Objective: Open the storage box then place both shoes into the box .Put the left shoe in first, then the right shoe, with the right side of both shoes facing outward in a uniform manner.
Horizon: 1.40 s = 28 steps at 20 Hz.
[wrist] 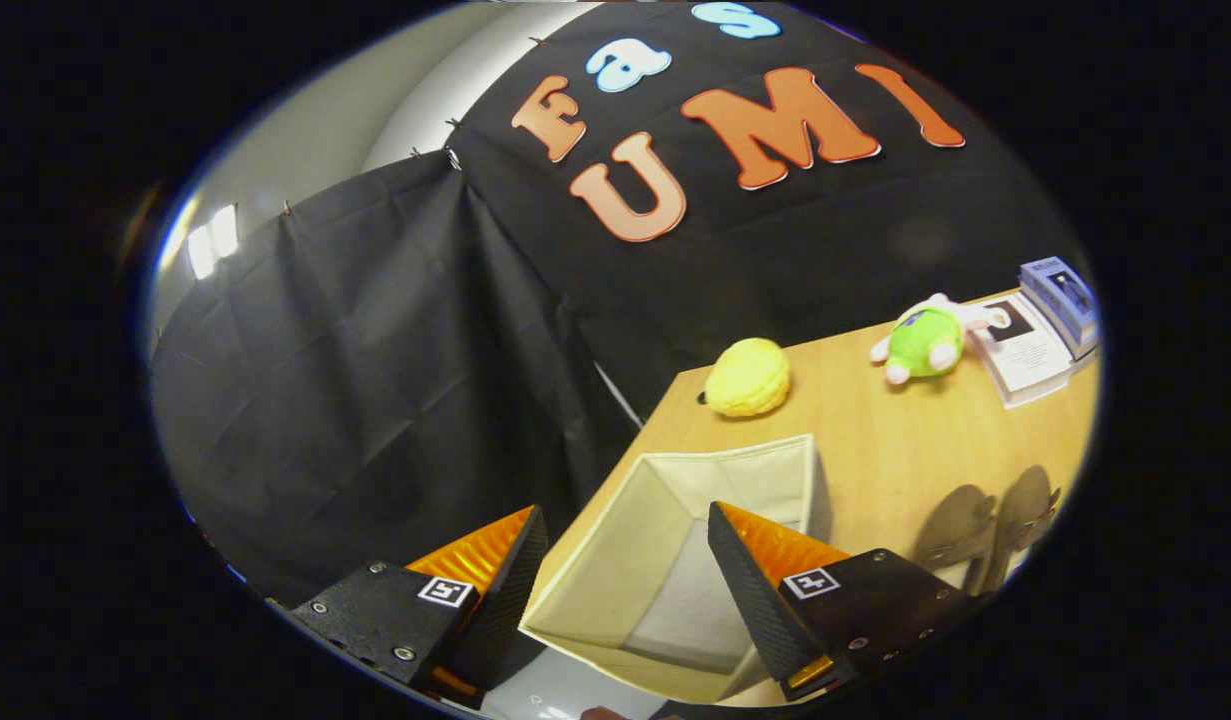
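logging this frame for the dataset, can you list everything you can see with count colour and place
storage box: 1, cream fabric, open and empty as far as can be seen, on the table corner, between and just ahead of the fingers
table: 1, light wood, under everything
yellow toy: 1, yellow, rounded, beyond the box near the table's far edge
plush toy: 1, green and white, beyond the box, beside the leaflet
leaflet: 1, white, printed, at the far end
small box: 1, blue-grey, resting by the leaflet
gripper: 1, fingers spread apart, holding nothing
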Each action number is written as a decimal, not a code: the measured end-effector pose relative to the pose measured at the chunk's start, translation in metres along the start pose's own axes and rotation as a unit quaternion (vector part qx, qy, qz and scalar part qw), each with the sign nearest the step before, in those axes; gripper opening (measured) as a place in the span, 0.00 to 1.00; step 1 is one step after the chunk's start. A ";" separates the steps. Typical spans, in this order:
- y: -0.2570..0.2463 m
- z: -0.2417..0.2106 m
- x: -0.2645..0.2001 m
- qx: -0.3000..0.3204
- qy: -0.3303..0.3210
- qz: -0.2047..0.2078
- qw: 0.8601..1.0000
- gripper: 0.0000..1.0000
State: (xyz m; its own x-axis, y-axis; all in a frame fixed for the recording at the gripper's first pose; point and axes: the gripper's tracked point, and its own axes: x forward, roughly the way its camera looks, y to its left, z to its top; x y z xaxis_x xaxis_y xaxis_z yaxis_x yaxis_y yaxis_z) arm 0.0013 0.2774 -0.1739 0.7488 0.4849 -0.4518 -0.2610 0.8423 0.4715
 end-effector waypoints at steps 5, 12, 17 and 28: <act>-0.080 -0.007 -0.036 -0.029 0.005 -0.089 0.996 0.97; -0.153 -0.045 -0.069 -0.020 0.073 -0.158 0.984 0.93; -0.189 -0.082 -0.068 -0.016 0.116 -0.192 0.974 0.84; -0.251 -0.118 -0.058 -0.028 0.157 -0.273 0.949 0.57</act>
State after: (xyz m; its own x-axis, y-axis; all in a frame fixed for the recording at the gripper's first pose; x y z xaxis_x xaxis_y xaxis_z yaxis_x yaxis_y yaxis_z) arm -0.0487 0.0658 -0.3559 0.5658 0.0107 -0.8245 0.0749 0.9951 0.0643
